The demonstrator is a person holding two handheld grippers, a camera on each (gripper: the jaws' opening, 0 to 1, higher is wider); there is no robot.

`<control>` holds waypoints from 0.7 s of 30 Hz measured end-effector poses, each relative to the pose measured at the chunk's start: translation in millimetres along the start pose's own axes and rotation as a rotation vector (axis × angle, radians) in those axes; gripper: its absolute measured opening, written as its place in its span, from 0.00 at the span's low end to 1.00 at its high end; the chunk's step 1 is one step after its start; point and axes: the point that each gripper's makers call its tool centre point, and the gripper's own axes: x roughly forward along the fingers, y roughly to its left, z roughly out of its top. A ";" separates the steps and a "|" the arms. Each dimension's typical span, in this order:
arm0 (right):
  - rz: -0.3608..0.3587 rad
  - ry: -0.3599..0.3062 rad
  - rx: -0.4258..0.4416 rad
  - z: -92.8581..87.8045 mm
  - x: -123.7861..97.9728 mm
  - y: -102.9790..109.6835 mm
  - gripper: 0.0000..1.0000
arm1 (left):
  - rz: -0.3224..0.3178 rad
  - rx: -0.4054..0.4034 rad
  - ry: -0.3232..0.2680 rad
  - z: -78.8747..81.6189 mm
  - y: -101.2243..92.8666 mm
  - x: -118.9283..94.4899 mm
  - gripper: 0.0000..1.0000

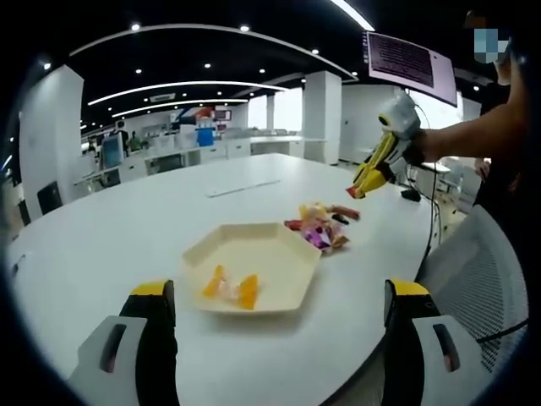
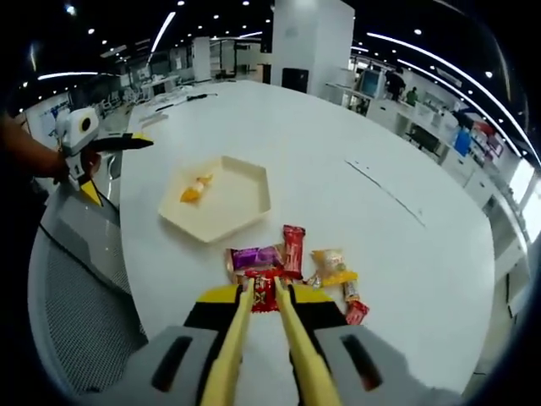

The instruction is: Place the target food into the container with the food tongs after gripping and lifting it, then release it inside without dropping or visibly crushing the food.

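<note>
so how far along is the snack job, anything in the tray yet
Done: one orange-wrapped candy lies in the hexagonal tray. In hand: the tongs on the right gripper point at a red snack packet, not lifted. Left: the snack pile on the table.

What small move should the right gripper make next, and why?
Probably ease the tongs forward and down onto the red packet at the snack pile's near edge, then close gently. The tong tips straddle it but look open, the packet lies on the table, and the hexagonal tray has room.
</note>
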 end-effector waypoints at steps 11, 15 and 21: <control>0.042 -0.021 -0.056 35.7 13.8 14.4 0.20 | -0.001 -0.001 0.001 -0.4 -0.3 0.5 1.00; 0.057 -0.036 -0.078 52.0 21.5 20.6 0.20 | 0.001 -0.001 0.002 -0.3 -0.1 0.3 1.00; 0.088 -0.051 -0.110 77.0 35.4 32.5 0.20 | -0.004 0.002 0.004 -0.3 -1.4 0.8 1.00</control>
